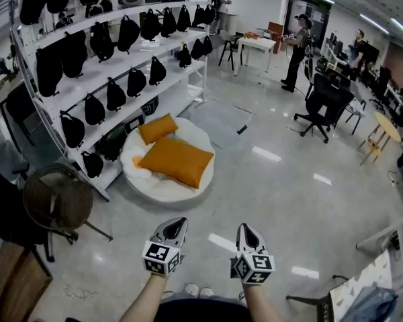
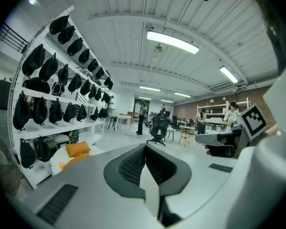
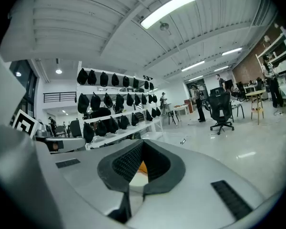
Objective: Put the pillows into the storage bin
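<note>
Left claw [image 1: 175, 224] and right claw [image 1: 244, 229] are clenched empty; you'd best pinch the probably soft, light pillow [image 1: 178, 161] by a corner.

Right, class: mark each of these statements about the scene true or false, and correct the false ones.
1. A large orange pillow and a smaller orange pillow lie on the round white cushion. True.
2. The left claw holds a pillow. False: it is shut and empty, well apart from both pillows.
3. Black bags hang along the white shelves. True.
4. The right claw stands wide open. False: it is shut, with nothing in it.
</note>
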